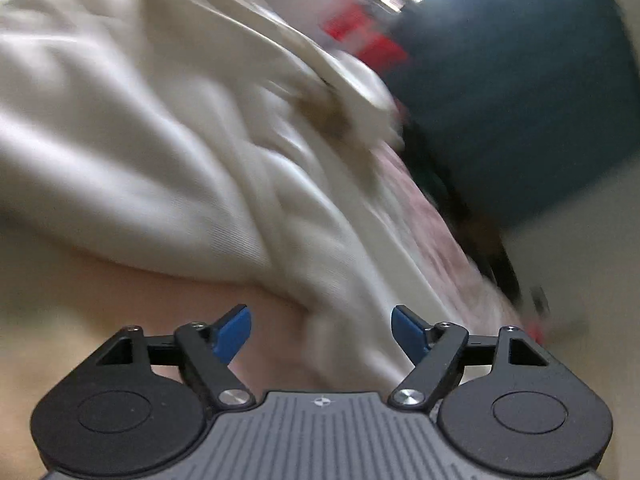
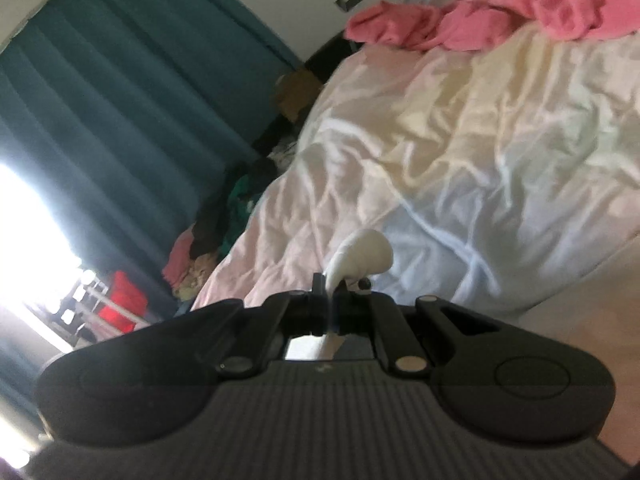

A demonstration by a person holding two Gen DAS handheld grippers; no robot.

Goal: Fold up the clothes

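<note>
Nearest the lens in the left wrist view, the left hand-held gripper (image 1: 322, 330) fills the bottom of the frame, its two blue-tipped fingers (image 1: 234, 330) spread wide apart with nothing between them. Just beyond them, a cream garment (image 1: 160, 132) lies in soft, blurred folds across the left and middle of the view, resting on a pale pink bed sheet (image 1: 432, 232). Further right, a dark teal curtain (image 1: 520, 92) hangs beside the bed, with a blurred red object (image 1: 368, 40) near its upper left edge.

Nearest the lens in the right wrist view, the right hand-held gripper (image 2: 329, 286) sits low and centred, its black jaws pressed together on a small bunched fold of white cloth (image 2: 366, 256) that pokes up past the tips. At far left, bright light comes through a window (image 2: 32, 232), and the teal curtain (image 2: 132, 100) hangs next to it. A heap of mixed clothes (image 2: 212, 236) lies between the curtain and the bed. To the right, the rumpled bed sheet (image 2: 460, 152) spreads wide, and a pink garment (image 2: 500, 12) lies crumpled at its far upper end.
</note>
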